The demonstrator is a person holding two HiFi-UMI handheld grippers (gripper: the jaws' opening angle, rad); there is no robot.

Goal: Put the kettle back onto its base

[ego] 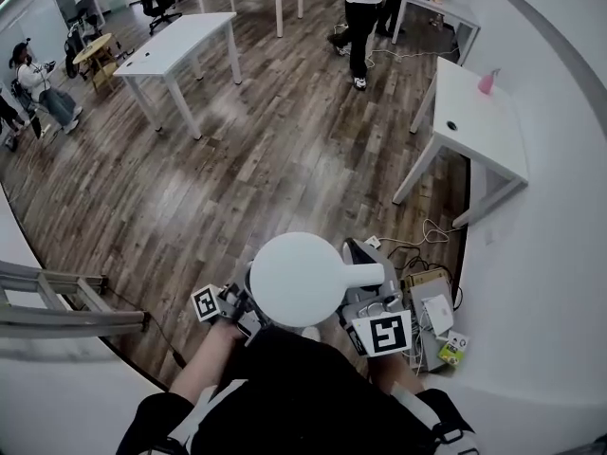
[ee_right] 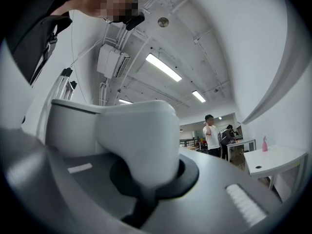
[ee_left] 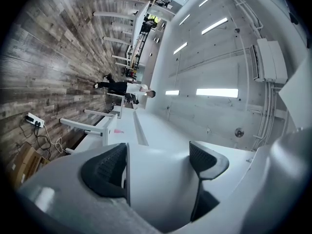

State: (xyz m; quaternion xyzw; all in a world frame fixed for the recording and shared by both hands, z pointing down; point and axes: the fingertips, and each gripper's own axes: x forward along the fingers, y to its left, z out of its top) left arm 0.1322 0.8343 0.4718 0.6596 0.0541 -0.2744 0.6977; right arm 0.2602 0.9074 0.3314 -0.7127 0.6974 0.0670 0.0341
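My left gripper [ee_left: 156, 165] is stretched wide, and its two dark pads [ee_left: 105, 172] rest against either side of the kettle [ego: 299, 281]. The white body fills the whole gap between those fingers, so I read this as a broad grasp on the body. To the right, my right gripper [ee_right: 148, 179] is clenched on the handle [ee_right: 139, 135], which rises straight out from between its fingers, the dark pads wrapped close around it. Between both sets of fingers the kettle hangs in the air, lid up, close to my body and above the wooden floor [ego: 237, 188]. I can't see the base in any view. So by my judgement only the pick-up is done. I have yet to find the base, carry the kettle over it, seat it and release.
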